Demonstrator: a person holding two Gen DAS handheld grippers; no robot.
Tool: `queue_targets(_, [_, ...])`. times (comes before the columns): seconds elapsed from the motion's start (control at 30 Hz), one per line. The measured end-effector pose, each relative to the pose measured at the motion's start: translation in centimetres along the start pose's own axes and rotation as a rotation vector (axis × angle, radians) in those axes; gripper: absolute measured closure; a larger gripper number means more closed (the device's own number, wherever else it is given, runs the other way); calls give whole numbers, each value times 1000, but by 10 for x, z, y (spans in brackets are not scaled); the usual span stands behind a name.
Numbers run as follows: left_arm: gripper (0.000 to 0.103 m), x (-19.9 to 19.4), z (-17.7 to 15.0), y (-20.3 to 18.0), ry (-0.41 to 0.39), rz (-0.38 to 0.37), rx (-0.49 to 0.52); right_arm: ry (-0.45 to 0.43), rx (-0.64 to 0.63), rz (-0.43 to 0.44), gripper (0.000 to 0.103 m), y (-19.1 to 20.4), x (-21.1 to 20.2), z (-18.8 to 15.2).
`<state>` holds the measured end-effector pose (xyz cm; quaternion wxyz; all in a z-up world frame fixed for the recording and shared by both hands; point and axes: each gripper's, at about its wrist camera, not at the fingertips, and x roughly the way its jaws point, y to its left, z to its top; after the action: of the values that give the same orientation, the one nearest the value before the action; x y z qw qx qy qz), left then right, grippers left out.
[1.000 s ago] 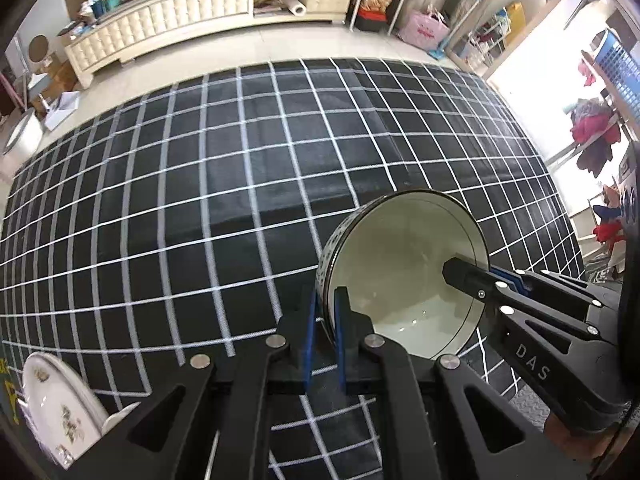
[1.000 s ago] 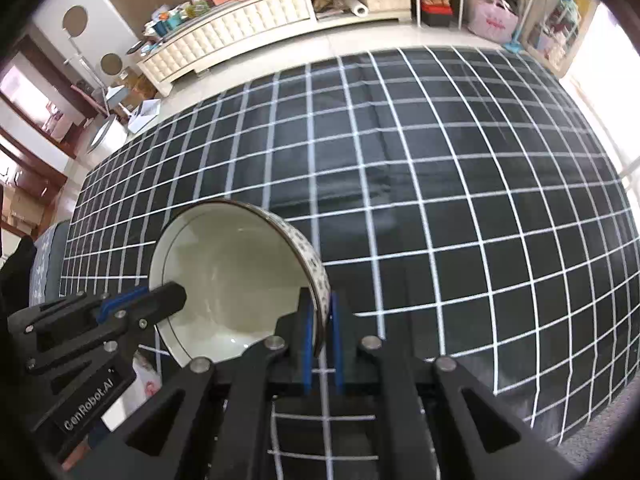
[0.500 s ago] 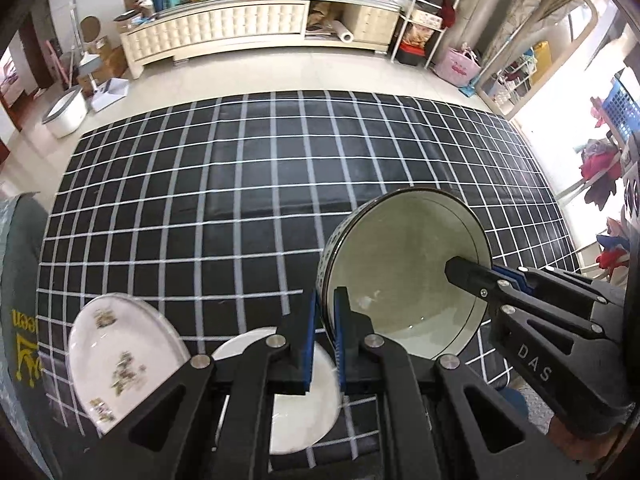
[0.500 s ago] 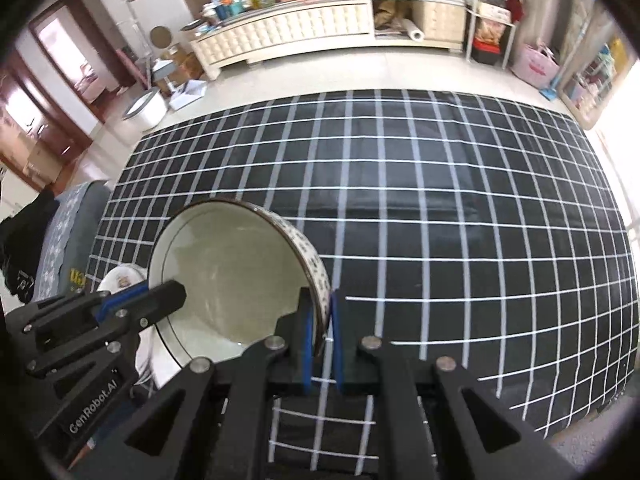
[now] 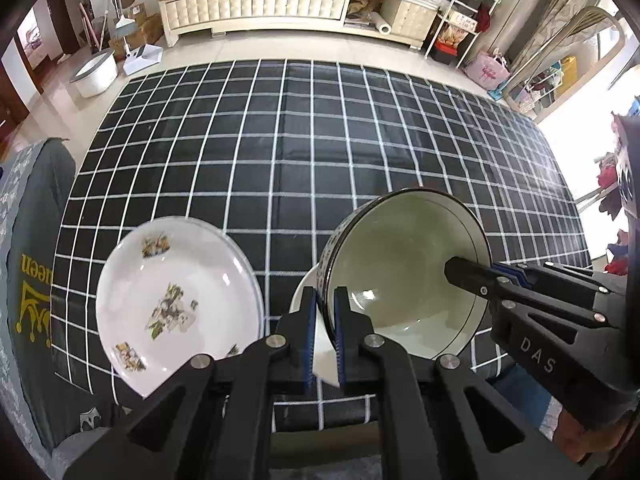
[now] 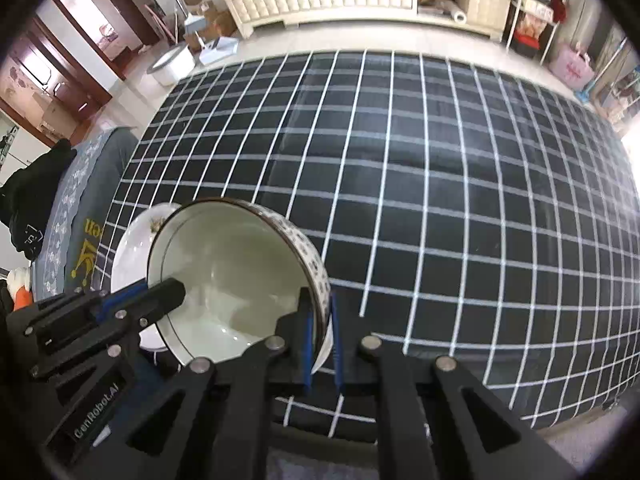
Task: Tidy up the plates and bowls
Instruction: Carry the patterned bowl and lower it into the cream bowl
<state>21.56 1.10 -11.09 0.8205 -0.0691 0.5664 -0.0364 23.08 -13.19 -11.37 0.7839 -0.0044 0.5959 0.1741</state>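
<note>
Both grippers pinch the bowl (image 5: 404, 276) by opposite rim walls: left gripper (image 5: 324, 336), right gripper (image 6: 320, 340). It hangs above the cloth (image 5: 320, 140), over a white dish (image 5: 320, 356) lying directly below, plate (image 5: 176, 304) just beside.

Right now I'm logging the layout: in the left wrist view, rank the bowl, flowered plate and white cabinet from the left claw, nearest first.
1. Bowl, its rim pinched in the left claw.
2. Flowered plate, on the cloth to the left.
3. White cabinet, far across the room.
</note>
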Motion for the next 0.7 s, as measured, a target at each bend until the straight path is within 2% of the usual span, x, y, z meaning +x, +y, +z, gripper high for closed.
queue_targets(0.27, [96,21,-17,6,63,-17,-8,73,2,-40,93,8,22,-11])
queue_targets(0.7, [96,26,-27,12,80,-13,-12,114,-27,-60,93,11,35,-13])
